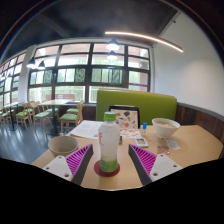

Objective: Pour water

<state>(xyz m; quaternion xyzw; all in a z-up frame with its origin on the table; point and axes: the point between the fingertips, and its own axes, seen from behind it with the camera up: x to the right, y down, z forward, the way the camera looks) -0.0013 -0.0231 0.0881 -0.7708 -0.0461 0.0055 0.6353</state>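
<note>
Approaching: claw (107,170) wide, bottle (108,148) standing between fingers at twelve o'clock. Next, closing on it, then tipping toward bowl (64,144) at ten.

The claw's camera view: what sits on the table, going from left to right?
Left to right on the pale wooden table: a round light-coloured bowl, then a clear plastic bottle with a green cap standing on a red coaster between the open claw's fingers, then a white bowl.
</note>
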